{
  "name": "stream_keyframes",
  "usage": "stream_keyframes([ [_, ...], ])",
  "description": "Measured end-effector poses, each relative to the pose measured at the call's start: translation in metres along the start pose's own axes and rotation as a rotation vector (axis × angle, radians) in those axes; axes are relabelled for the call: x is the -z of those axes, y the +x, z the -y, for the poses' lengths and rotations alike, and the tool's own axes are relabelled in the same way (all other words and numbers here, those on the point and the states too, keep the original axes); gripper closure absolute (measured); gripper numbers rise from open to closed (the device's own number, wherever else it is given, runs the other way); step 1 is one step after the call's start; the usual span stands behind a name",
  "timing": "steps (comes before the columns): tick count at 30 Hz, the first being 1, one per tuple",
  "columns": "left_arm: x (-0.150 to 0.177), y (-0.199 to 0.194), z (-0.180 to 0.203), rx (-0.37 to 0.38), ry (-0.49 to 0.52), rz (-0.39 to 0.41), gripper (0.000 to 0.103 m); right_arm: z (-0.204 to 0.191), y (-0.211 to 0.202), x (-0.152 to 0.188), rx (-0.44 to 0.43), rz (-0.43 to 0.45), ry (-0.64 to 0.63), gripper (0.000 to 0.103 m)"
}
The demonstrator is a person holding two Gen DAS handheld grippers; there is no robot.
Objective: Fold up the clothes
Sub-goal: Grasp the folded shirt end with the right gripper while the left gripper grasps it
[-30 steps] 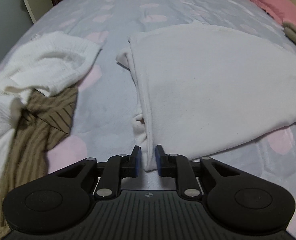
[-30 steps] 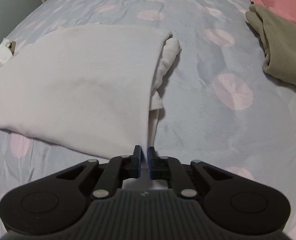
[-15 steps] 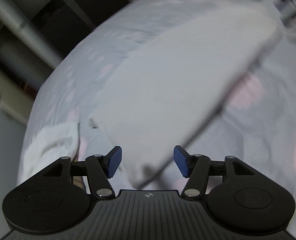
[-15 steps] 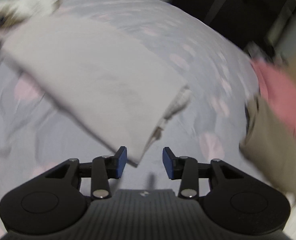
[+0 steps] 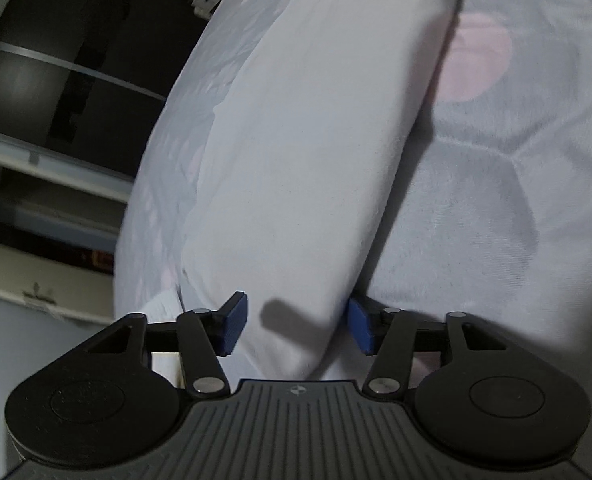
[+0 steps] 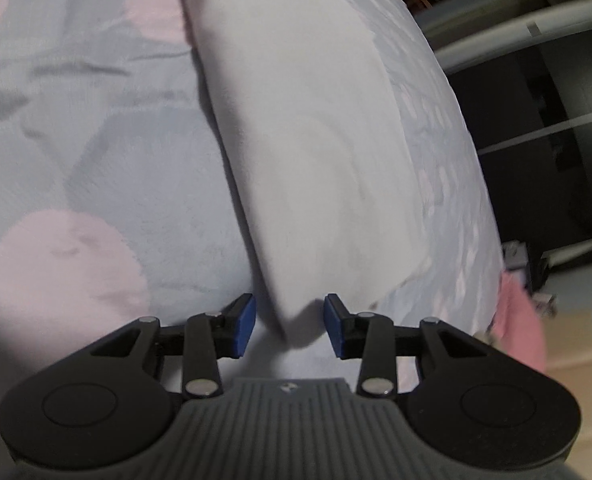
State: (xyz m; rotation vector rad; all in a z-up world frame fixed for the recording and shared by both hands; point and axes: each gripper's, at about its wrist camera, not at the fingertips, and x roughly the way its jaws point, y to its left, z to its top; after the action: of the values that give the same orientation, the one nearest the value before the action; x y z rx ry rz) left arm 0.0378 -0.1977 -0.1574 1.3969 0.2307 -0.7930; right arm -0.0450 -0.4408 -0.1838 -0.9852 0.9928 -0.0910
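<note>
A folded white garment [image 5: 308, 152] lies flat on the grey bedspread with pink dots [image 5: 516, 200]. My left gripper [image 5: 296, 328] is open, its blue pads on either side of the garment's near left corner, close above it. The garment also shows in the right wrist view [image 6: 316, 152]. My right gripper [image 6: 289, 326] is open, and the garment's near right corner lies between its pads. Neither gripper holds the cloth.
The bedspread [image 6: 115, 160] fills most of both views. Dark shelving [image 5: 55, 100] stands beyond the bed's far edge, also in the right wrist view [image 6: 544, 92]. A pink pillow [image 6: 520, 320] and a cardboard box [image 6: 576, 360] show at the right.
Both grippers were shut on the garment's near edge one second ago. They have opened, let go, and swung outward to the garment's two side corners. The garment lies still.
</note>
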Motion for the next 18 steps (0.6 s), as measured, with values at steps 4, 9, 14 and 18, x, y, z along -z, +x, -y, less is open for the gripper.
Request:
stream_keyframes([
  [4,-0.003,0.006,0.003,-0.02,0.008,0.004,0.078,-0.007,0.013,-0.004,0.053,0.005,-0.104,0.077],
  [9,-0.003,0.002,-0.013,0.018,-0.04,0.011,0.095,0.006,0.017,-0.01,0.077,0.008,-0.086,0.096],
  [14,0.0,-0.012,-0.035,0.039,-0.077,0.03,0.098,0.035,0.006,-0.01,0.082,0.015,0.013,0.097],
  [18,0.001,-0.034,-0.059,0.043,-0.123,0.066,0.099,0.061,-0.019,-0.011,0.102,0.043,0.102,0.098],
])
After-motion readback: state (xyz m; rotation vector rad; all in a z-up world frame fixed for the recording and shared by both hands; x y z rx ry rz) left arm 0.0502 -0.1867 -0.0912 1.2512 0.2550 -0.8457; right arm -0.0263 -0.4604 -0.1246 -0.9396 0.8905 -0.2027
